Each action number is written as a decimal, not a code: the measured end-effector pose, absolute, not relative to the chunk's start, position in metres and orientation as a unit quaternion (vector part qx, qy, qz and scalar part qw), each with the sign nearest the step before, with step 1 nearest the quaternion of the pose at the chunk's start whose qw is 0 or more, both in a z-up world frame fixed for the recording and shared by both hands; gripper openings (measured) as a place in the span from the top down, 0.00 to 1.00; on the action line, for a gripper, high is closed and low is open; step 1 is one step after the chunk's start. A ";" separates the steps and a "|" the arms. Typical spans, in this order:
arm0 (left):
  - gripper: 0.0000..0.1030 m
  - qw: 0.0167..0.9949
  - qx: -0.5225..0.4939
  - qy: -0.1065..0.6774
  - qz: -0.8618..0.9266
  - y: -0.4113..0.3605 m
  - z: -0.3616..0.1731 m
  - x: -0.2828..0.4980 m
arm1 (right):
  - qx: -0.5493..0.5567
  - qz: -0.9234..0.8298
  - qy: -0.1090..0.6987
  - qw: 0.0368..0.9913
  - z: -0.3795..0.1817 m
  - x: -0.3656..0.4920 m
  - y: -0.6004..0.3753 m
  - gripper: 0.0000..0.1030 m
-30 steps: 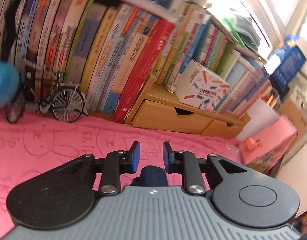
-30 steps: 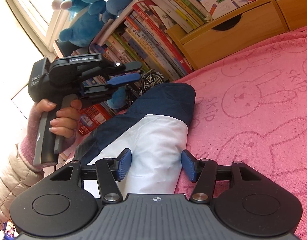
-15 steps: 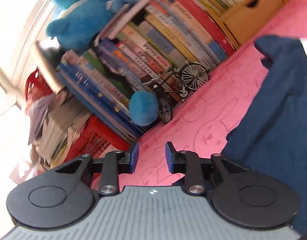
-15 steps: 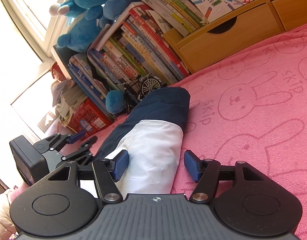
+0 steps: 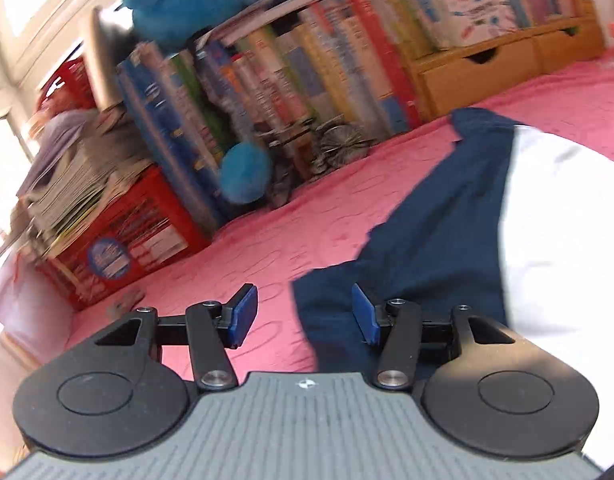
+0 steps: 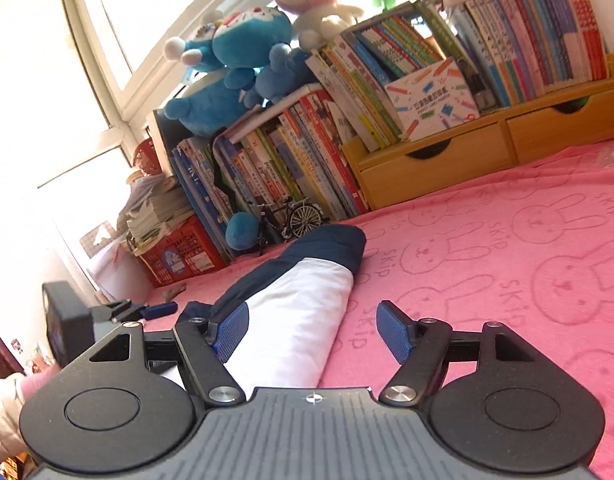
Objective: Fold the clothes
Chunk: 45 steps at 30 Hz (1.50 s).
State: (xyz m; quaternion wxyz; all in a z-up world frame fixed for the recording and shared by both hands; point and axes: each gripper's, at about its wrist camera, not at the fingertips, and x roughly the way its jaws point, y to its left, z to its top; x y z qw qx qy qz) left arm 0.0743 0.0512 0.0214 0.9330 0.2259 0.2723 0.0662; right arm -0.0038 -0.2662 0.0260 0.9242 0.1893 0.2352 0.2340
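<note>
My left gripper [image 5: 303,316] is opening over the navy-and-white garment [image 5: 447,216], gripping nothing | my right gripper [image 6: 313,334] is opening astride it, pads clear | step: I am regrasping between folds | next: I am needing an edge pinched.

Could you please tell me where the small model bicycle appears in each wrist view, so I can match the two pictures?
Left wrist view: the model bicycle is blurred, upper centre, at the foot of the books.
Right wrist view: it stands left of centre, just beyond the garment's navy end.
Shared landmark: the blue plush ball, immediately left of it.
</note>
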 end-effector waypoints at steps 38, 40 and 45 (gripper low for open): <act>0.44 0.944 0.143 0.299 0.001 0.064 0.011 -0.029 | -0.006 0.185 0.237 0.954 0.032 -0.140 -0.175 0.19; 0.43 0.944 0.139 0.300 0.003 0.068 0.011 -0.033 | -0.007 0.185 0.236 0.954 0.031 -0.140 -0.174 0.18; 0.37 0.940 0.121 0.319 0.024 0.091 0.009 -0.046 | -0.012 0.183 0.238 0.954 0.029 -0.141 -0.174 0.17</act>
